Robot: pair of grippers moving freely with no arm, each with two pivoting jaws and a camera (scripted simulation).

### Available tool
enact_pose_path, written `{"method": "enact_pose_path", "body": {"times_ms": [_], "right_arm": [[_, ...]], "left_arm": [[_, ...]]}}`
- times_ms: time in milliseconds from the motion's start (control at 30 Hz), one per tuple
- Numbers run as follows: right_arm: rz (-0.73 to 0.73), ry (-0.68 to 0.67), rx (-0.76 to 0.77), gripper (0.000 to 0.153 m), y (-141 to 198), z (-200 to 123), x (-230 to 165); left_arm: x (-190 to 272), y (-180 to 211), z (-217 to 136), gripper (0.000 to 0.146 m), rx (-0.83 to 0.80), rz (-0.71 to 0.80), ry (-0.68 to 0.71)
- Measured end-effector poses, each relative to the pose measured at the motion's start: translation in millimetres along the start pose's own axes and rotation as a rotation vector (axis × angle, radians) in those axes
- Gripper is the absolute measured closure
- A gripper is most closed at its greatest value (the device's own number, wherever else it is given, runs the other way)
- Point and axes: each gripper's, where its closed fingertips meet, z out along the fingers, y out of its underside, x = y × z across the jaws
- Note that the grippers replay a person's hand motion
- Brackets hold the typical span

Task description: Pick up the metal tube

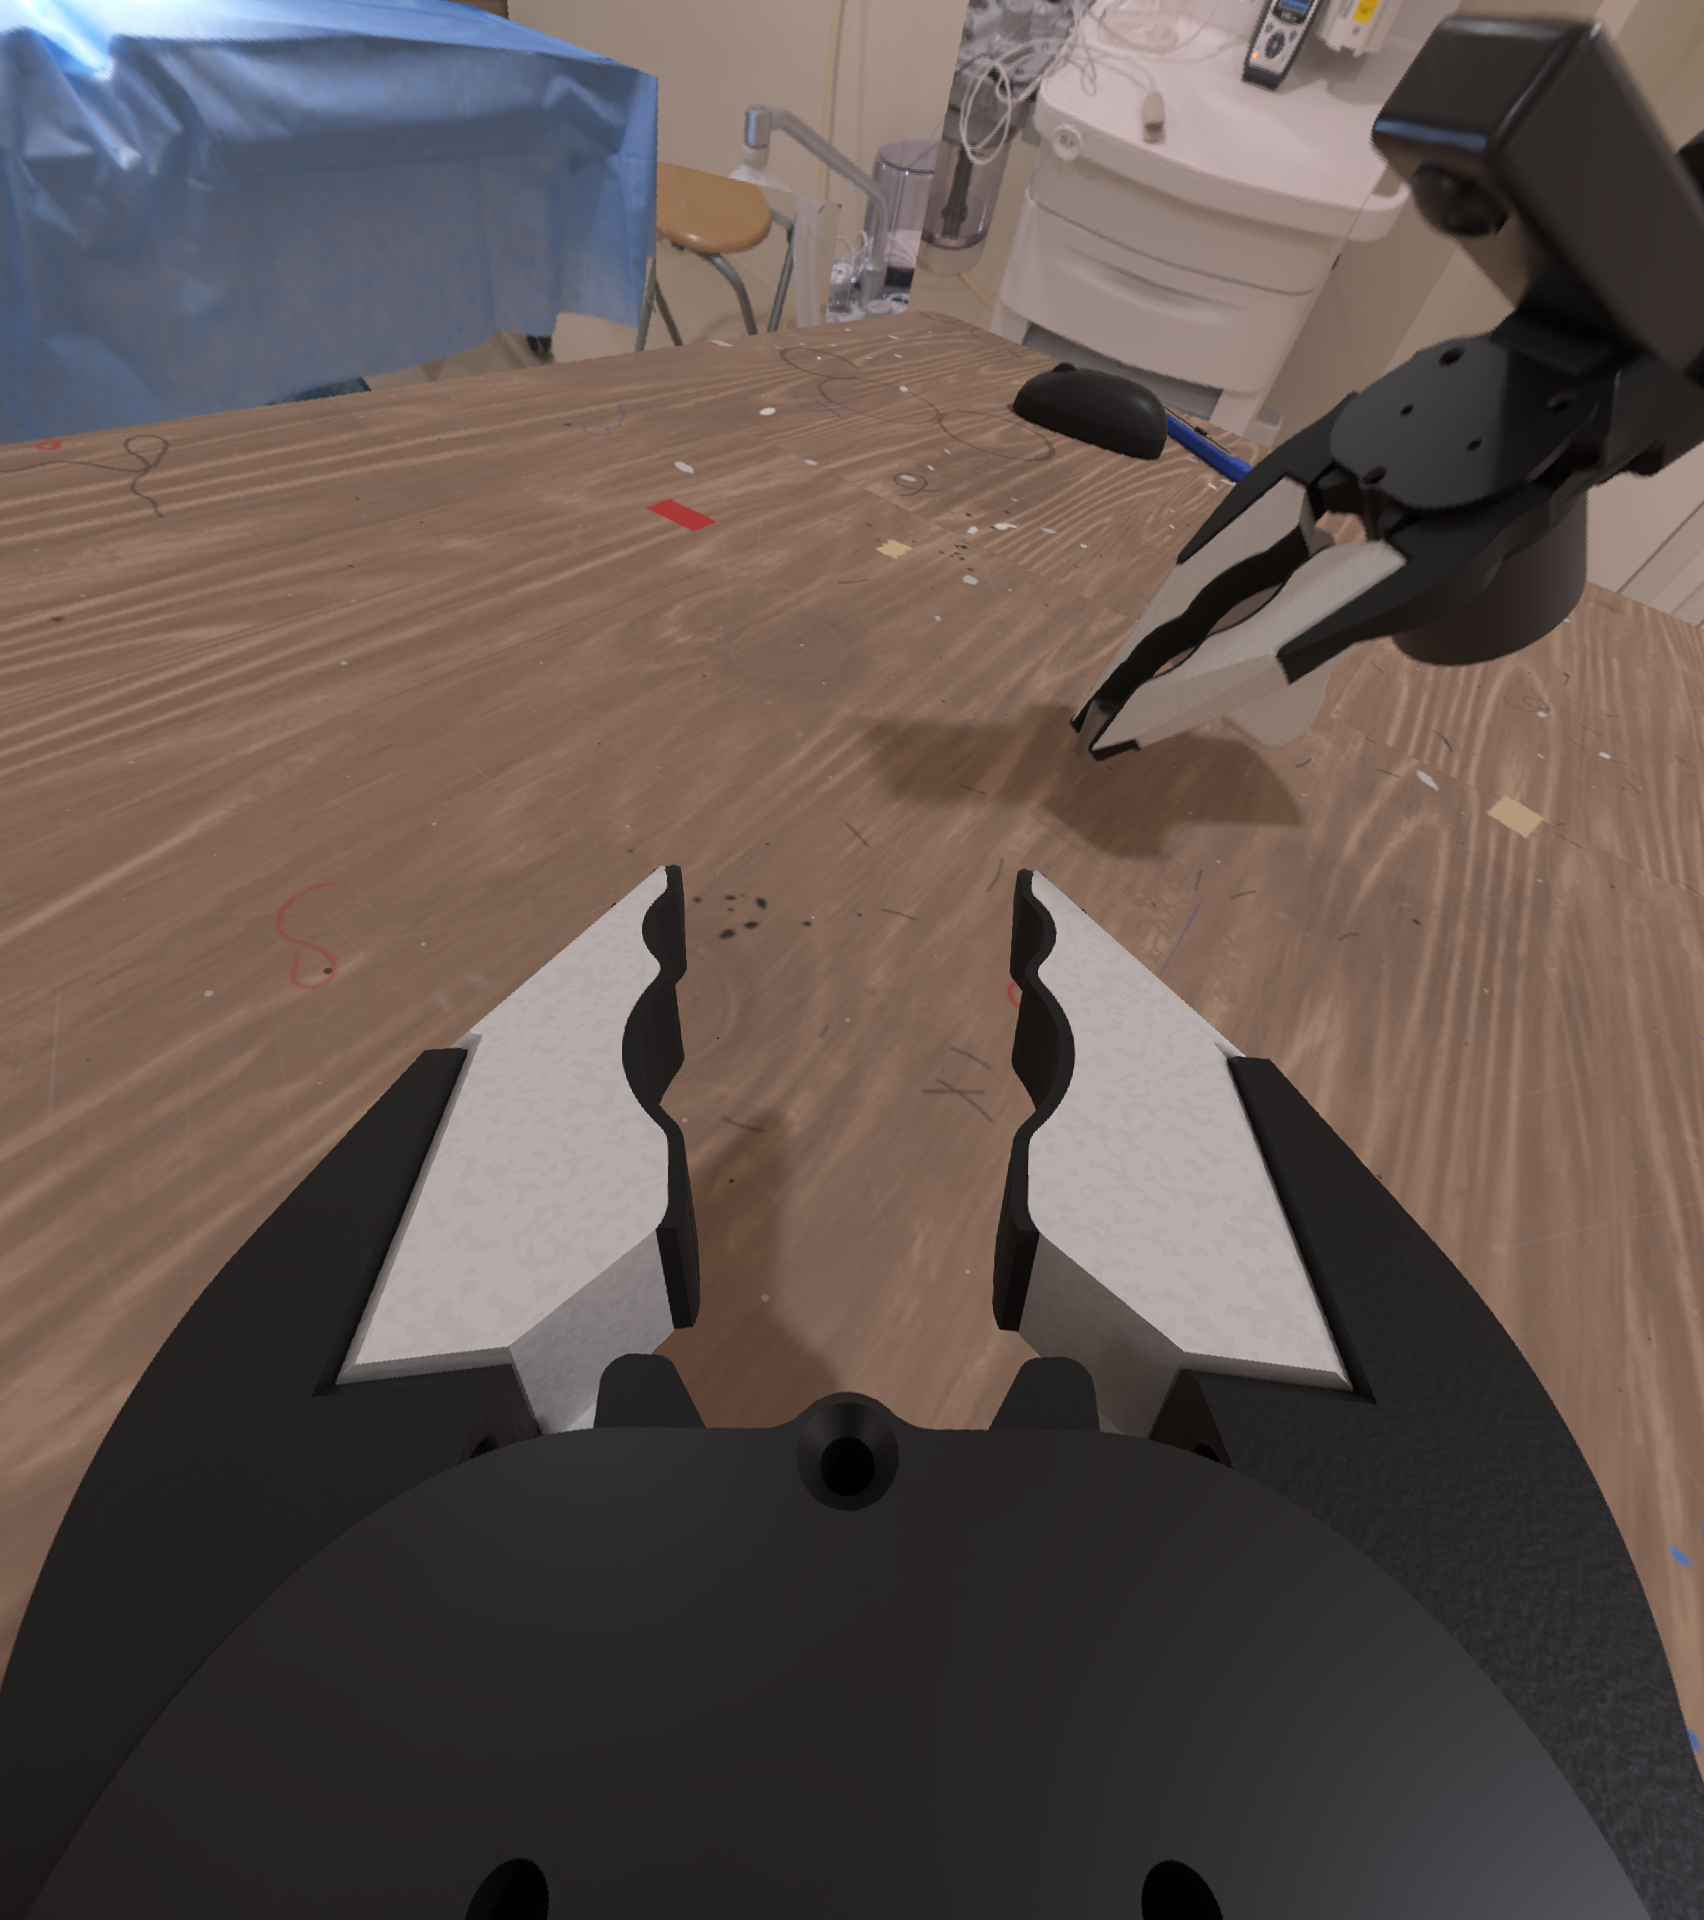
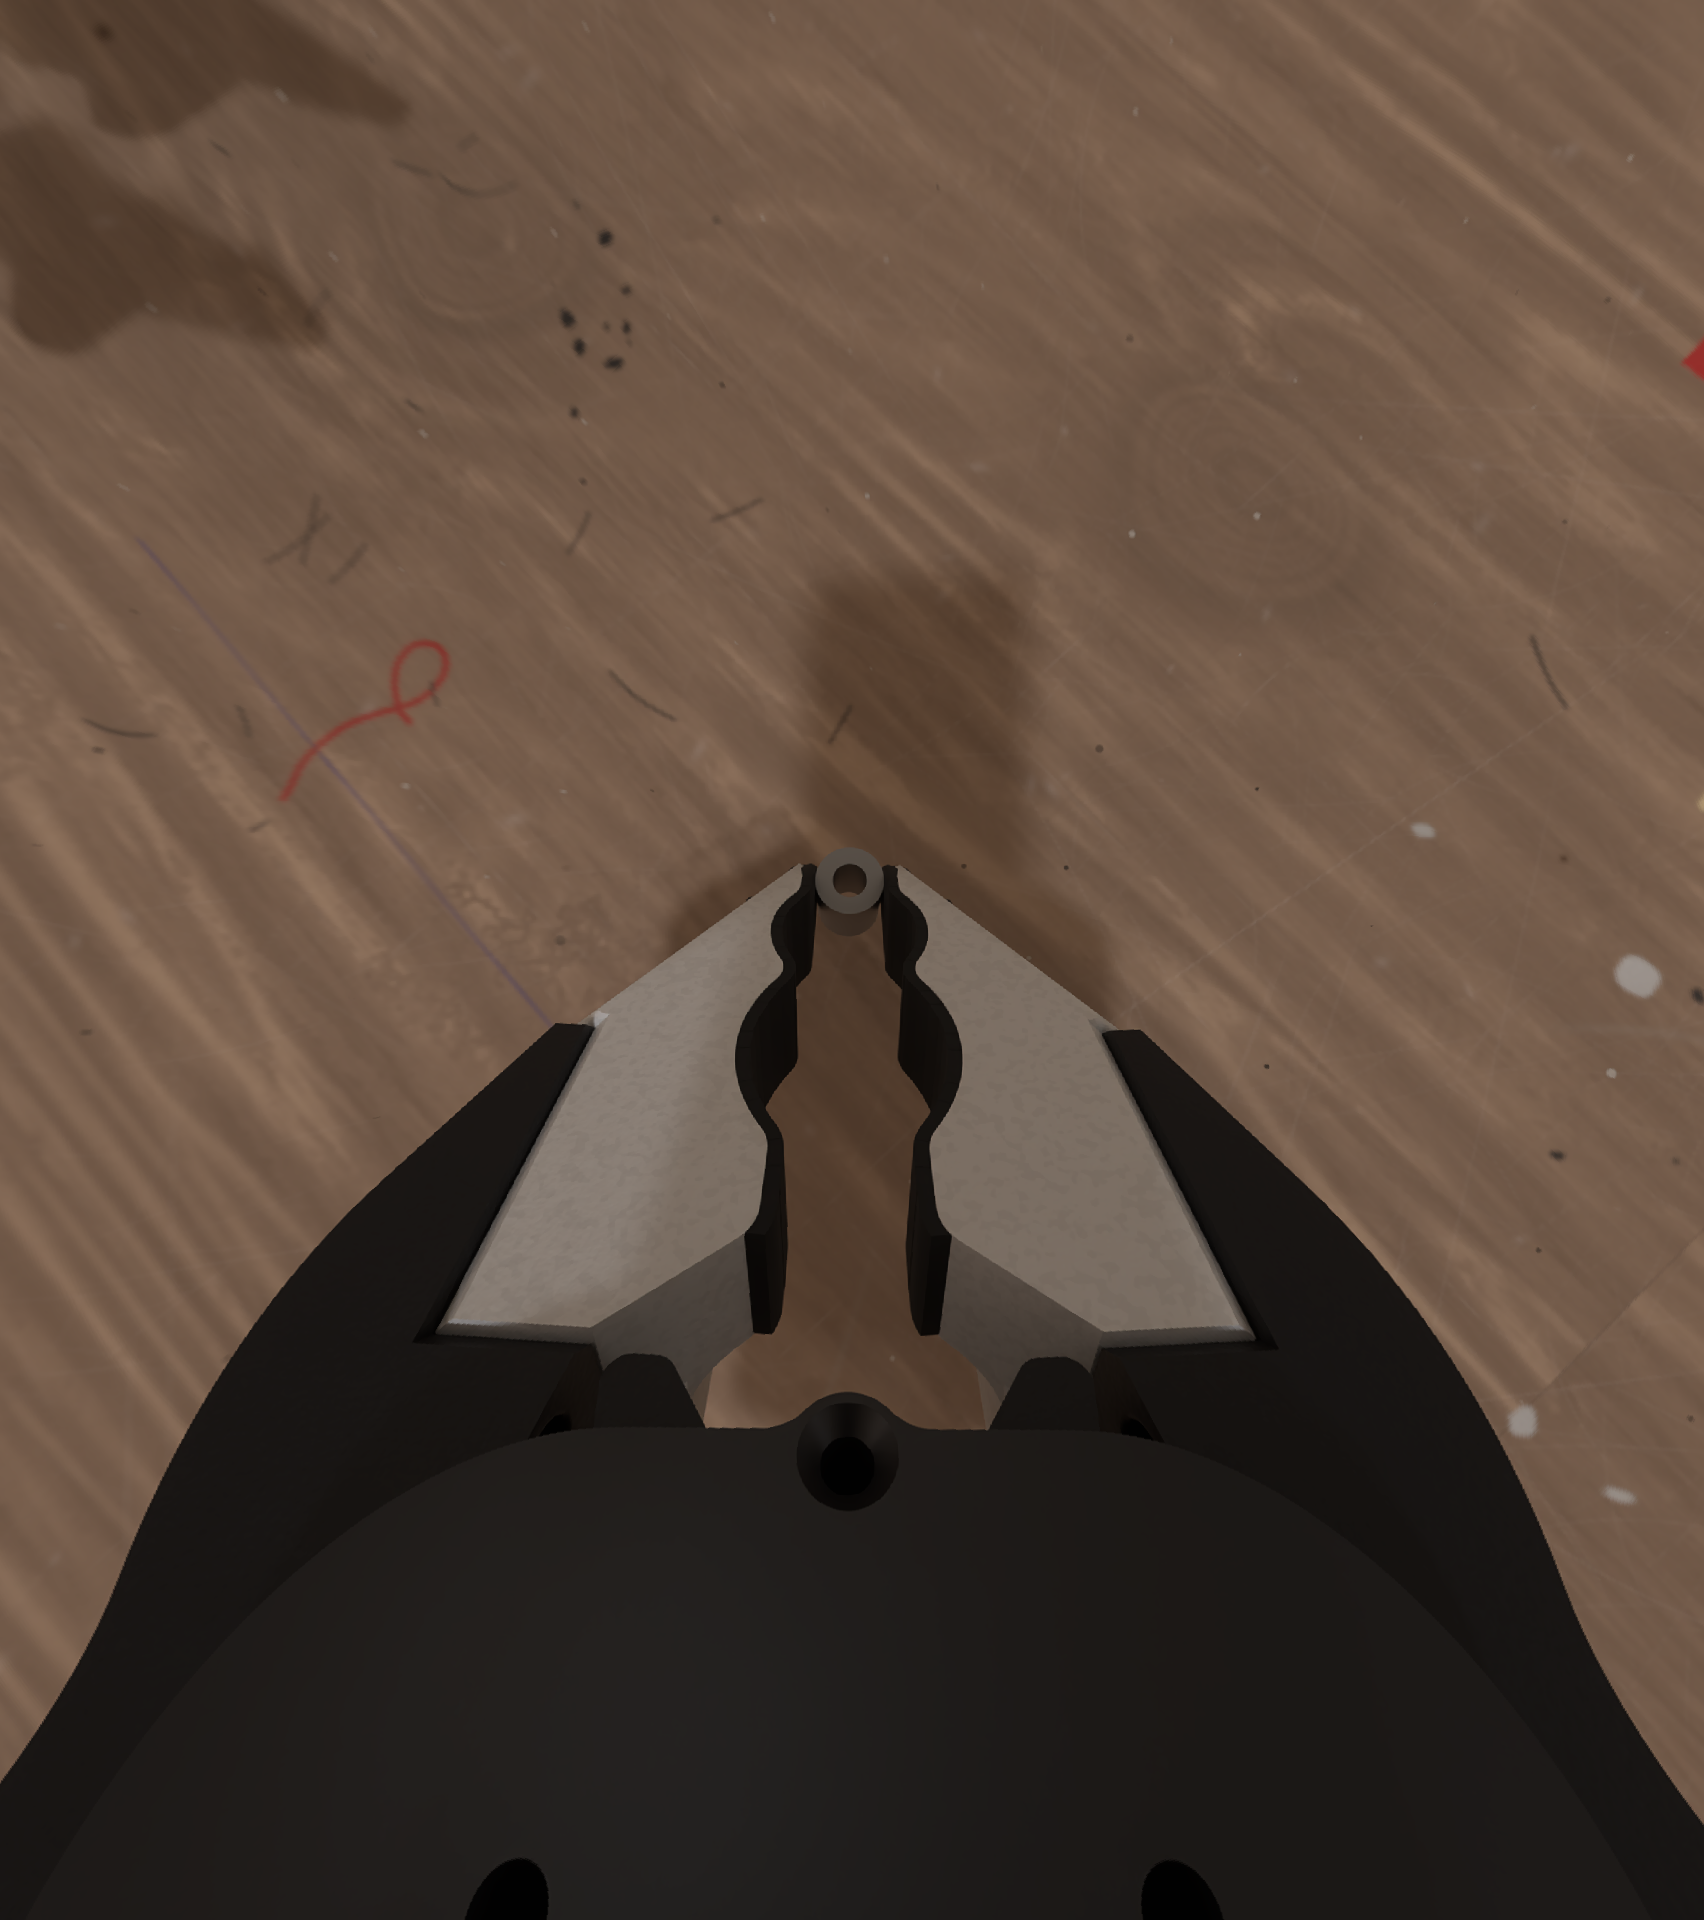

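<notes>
Two grippers: right gripper [image 2: 849, 879] angled down, pinching metal tube [image 2: 848, 885]; left gripper [image 1: 846, 896] level, spread

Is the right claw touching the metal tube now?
Touching. The right wrist view shows the metal tube pinched between the tips of the right claw, with no gap on either side.

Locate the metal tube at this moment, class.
In the right wrist view the tube sits pinched between the tips of the right gripper, end-on to the camera, just above the table.
</notes>
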Motion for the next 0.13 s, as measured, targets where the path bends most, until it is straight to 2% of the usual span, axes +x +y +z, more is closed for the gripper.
{"method": "enact_pose_path", "body": {"times_ms": [133], "right_arm": [[0.029, 0.048, -0.007, 0.141, 3.6, 14.1, 4.1]], "left_arm": [[-1.2, 0.0, -0.3, 0.083, 0.0, 0.0, -0.004]]}}
